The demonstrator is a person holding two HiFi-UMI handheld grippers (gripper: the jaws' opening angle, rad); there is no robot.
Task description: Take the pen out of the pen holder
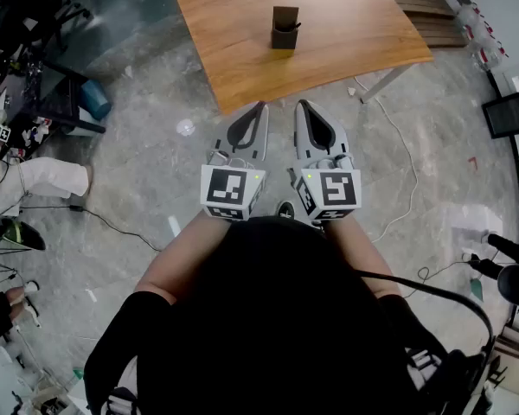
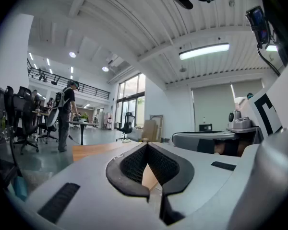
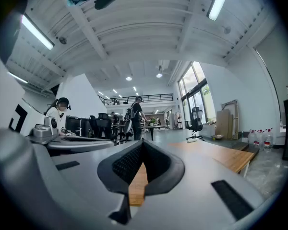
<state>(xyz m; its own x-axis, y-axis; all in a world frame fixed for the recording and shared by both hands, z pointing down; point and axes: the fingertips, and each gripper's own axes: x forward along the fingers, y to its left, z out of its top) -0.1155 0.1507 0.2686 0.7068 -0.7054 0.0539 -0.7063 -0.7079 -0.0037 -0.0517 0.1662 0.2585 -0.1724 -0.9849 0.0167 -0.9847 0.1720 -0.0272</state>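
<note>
**Two tongs closed, pen waiting**

My left tongs (image 1: 260,106) and right tongs (image 1: 302,105) are closed on nothing, well short of the pen holder (image 1: 285,28) on the surface (image 1: 233,33). The pen (image 1: 295,26) shows at the holder's right rim. It is probably light, stiff and slick, so I'd pinch its exposed top.

L claw (image 1: 260,106) & R claw (image 1: 300,104): grey plastic, black ribbed pads (image 2: 134,164) round a teardrop gap. Each carries a white cube (image 1: 232,193) w/ black square markers & a small green LED (image 1: 256,177). Person wears black top (image 1: 277,318), black sleeves (image 1: 121,344); a black cable (image 1: 432,290) curves over the R side.
</note>
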